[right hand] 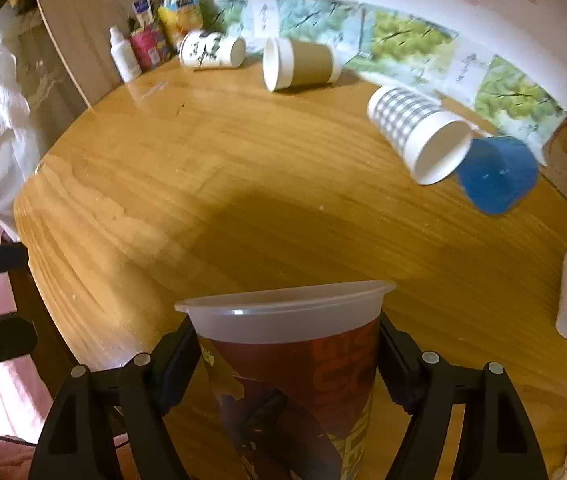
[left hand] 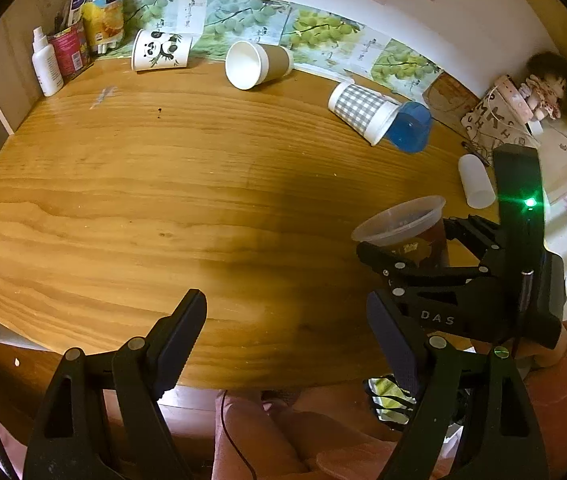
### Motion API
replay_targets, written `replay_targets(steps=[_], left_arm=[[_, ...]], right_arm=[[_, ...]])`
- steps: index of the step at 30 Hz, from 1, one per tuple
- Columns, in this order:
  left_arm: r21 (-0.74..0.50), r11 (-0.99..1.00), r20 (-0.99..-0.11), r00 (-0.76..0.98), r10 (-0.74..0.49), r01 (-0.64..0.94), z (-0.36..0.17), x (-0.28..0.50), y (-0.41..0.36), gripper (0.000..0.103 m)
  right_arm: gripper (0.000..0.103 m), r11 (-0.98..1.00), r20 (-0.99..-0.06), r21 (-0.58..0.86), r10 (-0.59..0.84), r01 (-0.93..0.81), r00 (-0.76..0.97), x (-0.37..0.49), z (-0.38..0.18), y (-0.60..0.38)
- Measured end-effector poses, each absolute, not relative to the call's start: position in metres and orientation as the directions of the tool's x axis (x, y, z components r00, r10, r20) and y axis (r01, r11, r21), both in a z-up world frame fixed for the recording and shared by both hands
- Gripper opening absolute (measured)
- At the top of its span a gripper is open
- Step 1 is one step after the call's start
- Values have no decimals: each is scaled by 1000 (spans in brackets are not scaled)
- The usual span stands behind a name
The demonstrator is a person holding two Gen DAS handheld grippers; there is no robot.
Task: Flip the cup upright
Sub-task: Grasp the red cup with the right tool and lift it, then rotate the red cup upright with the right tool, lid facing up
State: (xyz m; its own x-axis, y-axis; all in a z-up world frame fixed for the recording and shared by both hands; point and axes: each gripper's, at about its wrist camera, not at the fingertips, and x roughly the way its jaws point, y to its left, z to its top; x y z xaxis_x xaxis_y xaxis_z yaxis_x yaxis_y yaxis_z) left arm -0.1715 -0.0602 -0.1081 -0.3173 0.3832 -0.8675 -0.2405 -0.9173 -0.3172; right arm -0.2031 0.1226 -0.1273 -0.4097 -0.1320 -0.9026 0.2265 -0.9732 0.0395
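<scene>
My right gripper is shut on a translucent plastic cup with a red printed label, rim up and tilted, above the wooden table. The left wrist view shows the same cup held in the right gripper at the right. My left gripper is open and empty over the table's near edge.
Several cups lie on their sides at the back: a panda cup, a brown paper cup, a checked cup, a blue cup and a small white cup. Bottles and cartons stand at the back left. A doll sits far right.
</scene>
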Motion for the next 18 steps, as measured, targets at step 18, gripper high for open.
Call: replay_targets(steps=[18], left_arm=[[-305, -923, -856, -358, 374, -236, -91, -129, -41, 85]], right_arm=[[78, -992, -760, 37, -107, 122, -641, -157, -92, 154]])
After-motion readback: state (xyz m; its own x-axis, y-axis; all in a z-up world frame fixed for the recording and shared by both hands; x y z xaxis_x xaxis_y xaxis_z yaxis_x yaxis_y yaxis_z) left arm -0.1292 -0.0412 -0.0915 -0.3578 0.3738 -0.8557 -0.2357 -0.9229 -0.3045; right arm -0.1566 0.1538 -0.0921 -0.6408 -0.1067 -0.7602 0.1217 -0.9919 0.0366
